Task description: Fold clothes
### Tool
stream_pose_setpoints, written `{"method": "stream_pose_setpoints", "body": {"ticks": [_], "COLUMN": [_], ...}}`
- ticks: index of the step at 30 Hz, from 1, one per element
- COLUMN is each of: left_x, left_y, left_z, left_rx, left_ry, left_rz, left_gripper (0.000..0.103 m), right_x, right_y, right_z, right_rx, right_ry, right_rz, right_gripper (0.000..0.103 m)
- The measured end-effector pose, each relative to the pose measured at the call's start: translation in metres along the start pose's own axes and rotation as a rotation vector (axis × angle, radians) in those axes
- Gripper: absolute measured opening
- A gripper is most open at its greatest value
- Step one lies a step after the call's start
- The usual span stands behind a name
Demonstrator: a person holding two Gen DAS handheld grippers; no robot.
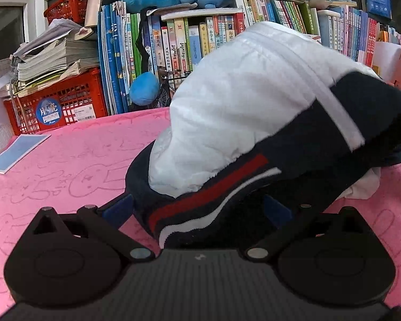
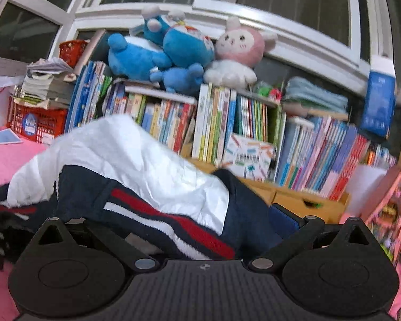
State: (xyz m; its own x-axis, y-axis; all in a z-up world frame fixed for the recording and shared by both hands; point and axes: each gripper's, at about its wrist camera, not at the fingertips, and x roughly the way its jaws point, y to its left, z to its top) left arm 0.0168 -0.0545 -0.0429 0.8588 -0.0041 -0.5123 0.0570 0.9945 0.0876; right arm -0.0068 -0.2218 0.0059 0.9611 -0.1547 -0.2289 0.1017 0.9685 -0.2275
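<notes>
So the jacket (image 1: 240,123) is navy with a white lining and a red-and-white striped hem band, and it's bunched up and lifted off the pink blanket (image 1: 66,165), lining side showing. In the left wrist view the striped hem sits right between the blue-padded fingers of the left gripper (image 1: 200,211), jaws fairly wide apart with the thick fabric filling the gap, so it looks clamped on the hem. Same deal on the other side: the right gripper (image 2: 189,230) has the striped edge of the jacket (image 2: 136,165) running through its jaws; only the right-hand blue finger pad (image 2: 283,218) shows, the other is buried under cloth.

Behind it all there's a row of children's books (image 1: 189,42), blue plush toys (image 2: 157,53) and a pink-and-white bunny plush (image 2: 238,50) on top. A red plastic crate (image 1: 61,104) with a paper stack (image 1: 53,58) sits far left, and a light blue booklet (image 1: 16,152) lies on the blanket near it.
</notes>
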Motion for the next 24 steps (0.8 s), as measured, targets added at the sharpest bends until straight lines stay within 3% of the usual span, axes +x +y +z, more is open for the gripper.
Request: {"method": "stream_pose_setpoints", "body": {"ticks": [9,14,16,18,20,22,24], "left_x": [0.009,0.008,0.003,-0.003,-0.005,-0.007,-0.012], "left_y": [0.01,0.009,0.016,0.027,0.044,0.06,0.066], "left_z": [0.002,0.001,0.002,0.007,0.018,0.025,0.029], "left_rx": [-0.045,-0.033,-0.041,-0.015,-0.032,-0.095,-0.114], "left_ry": [0.051,0.039,-0.014,-0.095,-0.111,-0.104,-0.109], "left_rz": [-0.02,-0.008,-0.002,0.067,0.086,0.042,0.032], "left_gripper": [0.103,0.103,0.103,0.103,0.103,0.103,0.103], "right_x": [0.014,0.017,0.014,0.004,-0.007,-0.015,-0.024], "right_y": [-0.024,-0.031,-0.031,-0.039,-0.053,-0.068,-0.063], "right_z": [-0.032,-0.039,-0.037,-0.029,-0.014,0.001,0.006], "right_rx": [0.133,0.182,0.176,0.171,0.175,0.174,0.102], "right_ry": [0.083,0.108,0.086,0.018,-0.049,-0.087,-0.108], "right_rz": [-0.088,-0.091,-0.094,-0.113,-0.147,-0.118,-0.146], "right_gripper": [0.103,0.103,0.103,0.103,0.103,0.103,0.103]}}
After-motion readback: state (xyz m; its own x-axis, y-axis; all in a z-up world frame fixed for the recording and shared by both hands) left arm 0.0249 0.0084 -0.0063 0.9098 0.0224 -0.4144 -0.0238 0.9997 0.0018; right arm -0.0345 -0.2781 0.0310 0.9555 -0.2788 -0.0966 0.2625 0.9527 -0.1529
